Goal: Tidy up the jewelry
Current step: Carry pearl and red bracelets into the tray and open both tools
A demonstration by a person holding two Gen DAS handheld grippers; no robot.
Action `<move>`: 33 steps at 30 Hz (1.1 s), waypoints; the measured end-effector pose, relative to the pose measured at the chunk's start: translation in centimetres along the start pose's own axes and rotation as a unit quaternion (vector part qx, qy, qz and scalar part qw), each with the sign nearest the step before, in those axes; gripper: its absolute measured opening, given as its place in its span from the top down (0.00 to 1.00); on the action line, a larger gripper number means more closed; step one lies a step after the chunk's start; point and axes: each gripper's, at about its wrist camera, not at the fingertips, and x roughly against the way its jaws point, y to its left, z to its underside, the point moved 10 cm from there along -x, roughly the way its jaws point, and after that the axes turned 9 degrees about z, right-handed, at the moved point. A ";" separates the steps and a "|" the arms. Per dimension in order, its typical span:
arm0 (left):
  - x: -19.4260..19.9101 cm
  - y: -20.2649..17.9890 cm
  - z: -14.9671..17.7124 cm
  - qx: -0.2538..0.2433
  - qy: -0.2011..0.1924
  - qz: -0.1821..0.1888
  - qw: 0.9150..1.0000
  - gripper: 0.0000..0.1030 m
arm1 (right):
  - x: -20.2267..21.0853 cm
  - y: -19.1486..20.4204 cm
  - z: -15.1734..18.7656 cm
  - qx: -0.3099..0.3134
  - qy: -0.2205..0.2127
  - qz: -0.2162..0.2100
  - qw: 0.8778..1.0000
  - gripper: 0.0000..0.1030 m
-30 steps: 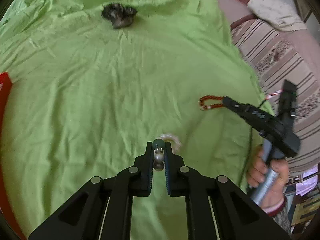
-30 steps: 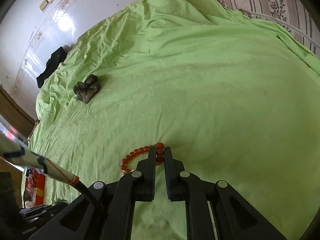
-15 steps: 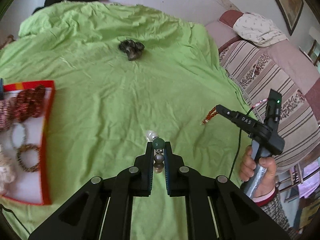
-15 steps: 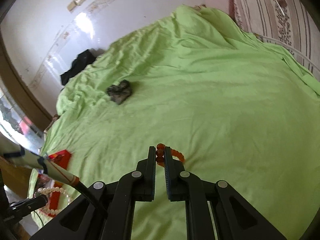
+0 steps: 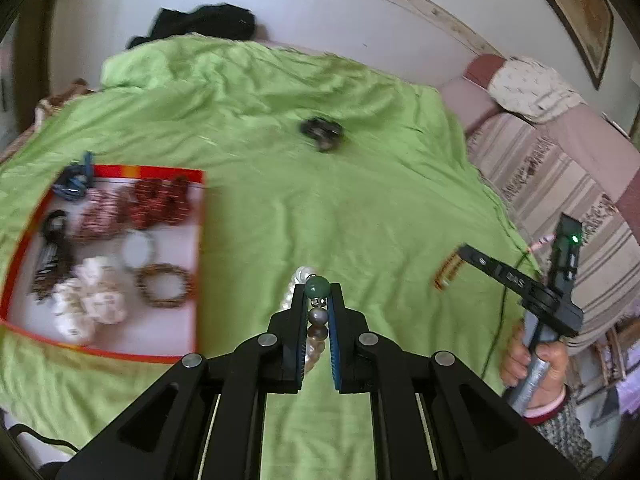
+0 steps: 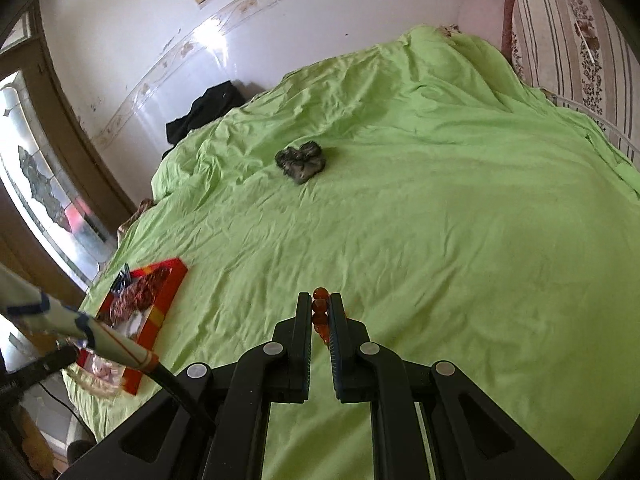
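Observation:
My left gripper point(image 5: 317, 292) is shut on a pearl bracelet point(image 5: 318, 316) with a green bead, held above the green sheet. My right gripper point(image 6: 320, 300) is shut on an orange bead bracelet point(image 6: 320, 314), also lifted; it shows in the left wrist view point(image 5: 464, 250) with the bracelet point(image 5: 447, 272) hanging from it. A red-rimmed tray point(image 5: 120, 350) with several bracelets lies to the left; it also shows in the right wrist view point(image 6: 168, 300). A dark jewelry piece point(image 5: 322, 131) lies farther back on the sheet, seen in the right wrist view too point(image 6: 301, 162).
The green sheet point(image 5: 340, 208) covers the bed. A striped sofa point(image 5: 560, 176) with a cushion stands to the right. A black cloth point(image 5: 200, 24) lies at the far edge by the wall. A window point(image 6: 36, 192) is at the left.
Both grippers have lifted their bracelets off the sheet and risen. The left view has swung left, bringing the tray into sight.

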 end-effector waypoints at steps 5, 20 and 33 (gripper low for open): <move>3.0 3.5 -0.3 0.001 -0.031 -0.047 0.998 0.91 | 0.4 1.2 1.9 0.003 0.009 -0.001 1.000 0.91; 7.0 13.0 -2.9 0.053 -0.079 -0.087 0.992 0.91 | 2.1 9.1 3.2 0.079 0.017 -0.005 0.997 0.91; 7.7 20.4 -4.0 0.072 -0.104 -0.123 0.984 0.91 | 1.2 20.2 4.6 0.161 0.032 -0.038 0.986 0.91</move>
